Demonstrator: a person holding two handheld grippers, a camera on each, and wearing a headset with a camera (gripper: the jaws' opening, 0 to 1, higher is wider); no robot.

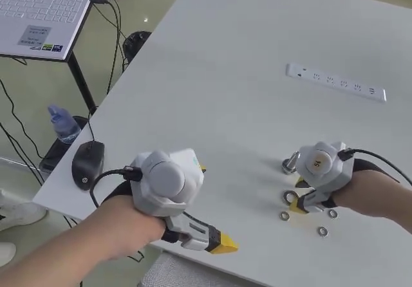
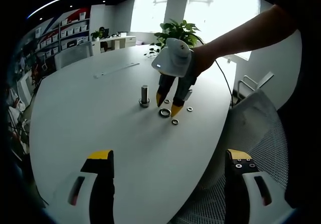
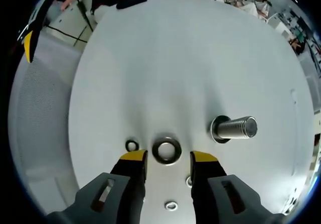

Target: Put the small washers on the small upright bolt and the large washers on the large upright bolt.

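One steel bolt (image 1: 290,163) (image 3: 234,128) (image 2: 144,96) stands upright on the white table (image 1: 225,81). Beside it lies a large washer (image 1: 289,197) (image 3: 167,150) (image 2: 164,113). My right gripper (image 1: 298,195) (image 3: 168,157) (image 2: 170,103) is open, its yellow tips down at the table on either side of that washer without closing on it. Small washers (image 1: 284,216) (image 1: 322,231) (image 1: 333,213) (image 3: 132,145) (image 3: 171,205) are scattered around it. My left gripper (image 1: 212,206) (image 2: 169,156) is wide open with nothing in it, held over the near table edge and pointing toward the right one.
A white power strip (image 1: 336,82) lies farther back on the table. Off the table's left edge are a laptop (image 1: 38,10) on a stand, a black mouse (image 1: 87,163) and a water bottle (image 1: 63,123). A mesh chair (image 2: 251,123) sits below the near edge.
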